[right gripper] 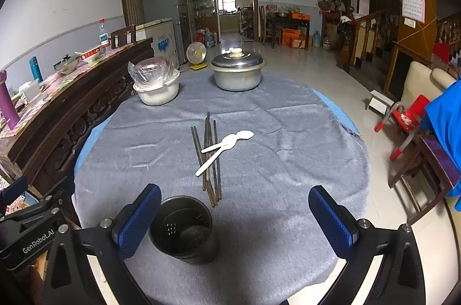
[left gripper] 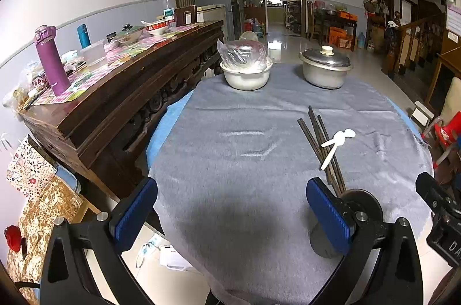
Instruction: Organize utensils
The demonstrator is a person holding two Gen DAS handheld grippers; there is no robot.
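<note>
**Utensils and holder on a cloth-covered round table, both grippers spread and empty**

The left gripper and the right gripper hover above the near edge of a round table covered with a grey cloth. Each has its blue-padded fingers set wide apart, with nothing between them.

Near the table's middle lies a loose bundle of dark, thin chopsticks, roughly parallel and pointing away from the cameras, their far ends slightly fanned. Across them rest two white plastic spoons, laid diagonally with the bowls toward the far right and the handles toward the near left; the spoons overlap one another and touch the chopsticks.

Just in front of the near ends of the chopsticks stands a dark cylindrical utensil holder, upright and empty, with small drainage holes visible in its inner wall and floor. In the right wrist view it sits beside the right gripper's left finger; in the left wrist view it is partly hidden behind the left gripper's right finger.

At the far edge stand a white basin holding a plastic-wrapped bowl, and a lidded metal pot, well apart from the utensils.
</note>
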